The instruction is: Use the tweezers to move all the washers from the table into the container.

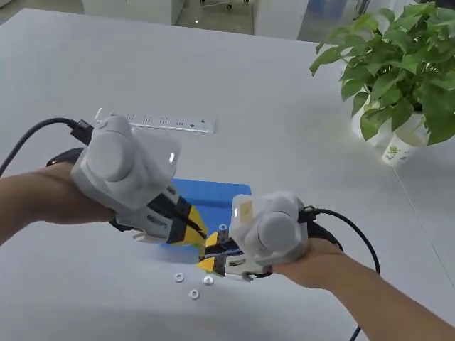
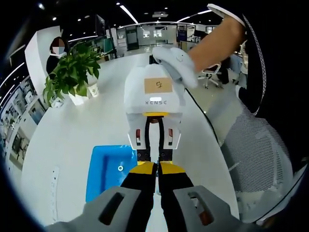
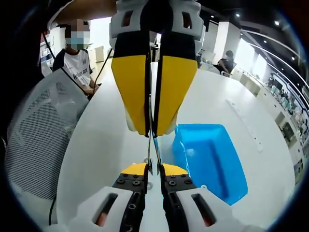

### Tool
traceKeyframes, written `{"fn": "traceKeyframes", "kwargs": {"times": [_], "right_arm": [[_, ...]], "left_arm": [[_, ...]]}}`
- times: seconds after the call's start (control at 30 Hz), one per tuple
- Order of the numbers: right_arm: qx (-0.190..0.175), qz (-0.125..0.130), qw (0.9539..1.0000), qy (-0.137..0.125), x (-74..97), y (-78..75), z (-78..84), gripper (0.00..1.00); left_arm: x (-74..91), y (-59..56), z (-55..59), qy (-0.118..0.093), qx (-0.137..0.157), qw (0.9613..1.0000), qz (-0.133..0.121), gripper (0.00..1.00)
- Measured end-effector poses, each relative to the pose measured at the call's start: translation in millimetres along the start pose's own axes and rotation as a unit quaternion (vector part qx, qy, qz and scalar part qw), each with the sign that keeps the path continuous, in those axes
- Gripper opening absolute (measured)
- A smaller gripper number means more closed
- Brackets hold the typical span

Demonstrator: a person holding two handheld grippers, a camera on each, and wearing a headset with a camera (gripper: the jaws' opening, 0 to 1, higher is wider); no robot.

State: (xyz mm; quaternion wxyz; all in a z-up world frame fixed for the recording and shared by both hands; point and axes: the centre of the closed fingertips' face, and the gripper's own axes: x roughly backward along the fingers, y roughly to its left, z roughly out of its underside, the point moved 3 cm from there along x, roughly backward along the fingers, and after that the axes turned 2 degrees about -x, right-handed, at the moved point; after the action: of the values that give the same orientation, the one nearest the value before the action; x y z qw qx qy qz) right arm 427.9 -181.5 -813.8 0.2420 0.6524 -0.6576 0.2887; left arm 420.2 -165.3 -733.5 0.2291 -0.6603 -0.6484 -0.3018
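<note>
My left gripper (image 1: pixel 199 233) and right gripper (image 1: pixel 207 254) meet tip to tip just in front of the blue container (image 1: pixel 220 195). Thin metal tweezers (image 3: pixel 151 147) run between them, and both pairs of yellow-tipped jaws are shut on them. In the left gripper view, my own left gripper (image 2: pixel 157 166) faces the right gripper (image 2: pixel 157 155). In the right gripper view, the right gripper (image 3: pixel 153 170) sits under the left gripper (image 3: pixel 153 133). Three white washers (image 1: pixel 194 293) lie on the table below the jaws. One washer (image 2: pixel 120 168) lies in the container (image 2: pixel 104 179).
A white power strip (image 1: pixel 153 121) lies beyond the container. A potted plant (image 1: pixel 398 78) stands at the far right. A mesh chair (image 2: pixel 260 154) sits off the table's near edge. Cables trail from both grippers. People sit in the background.
</note>
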Motion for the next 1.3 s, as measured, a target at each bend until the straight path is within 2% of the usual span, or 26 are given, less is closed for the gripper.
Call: {"fn": "traceKeyframes", "kwargs": {"times": [0.57,0.97,1.3], "right_arm": [[-0.004,-0.022,0.9997,0.005,-16.4,22.6,9.8,0.12],[-0.012,-0.032,0.9994,0.009,-22.2,31.9,16.5,0.12],[-0.019,-0.04,0.9989,0.013,-25.6,36.1,21.4,0.12]], "left_arm": [[-8.7,-20.0,17.8,0.002,0.012,0.9999,0.012,0.05],[-15.6,-29.2,21.2,0.005,0.018,0.9996,0.02,0.05],[-21.1,-31.9,24.7,0.008,0.02,0.9994,0.026,0.05]]}}
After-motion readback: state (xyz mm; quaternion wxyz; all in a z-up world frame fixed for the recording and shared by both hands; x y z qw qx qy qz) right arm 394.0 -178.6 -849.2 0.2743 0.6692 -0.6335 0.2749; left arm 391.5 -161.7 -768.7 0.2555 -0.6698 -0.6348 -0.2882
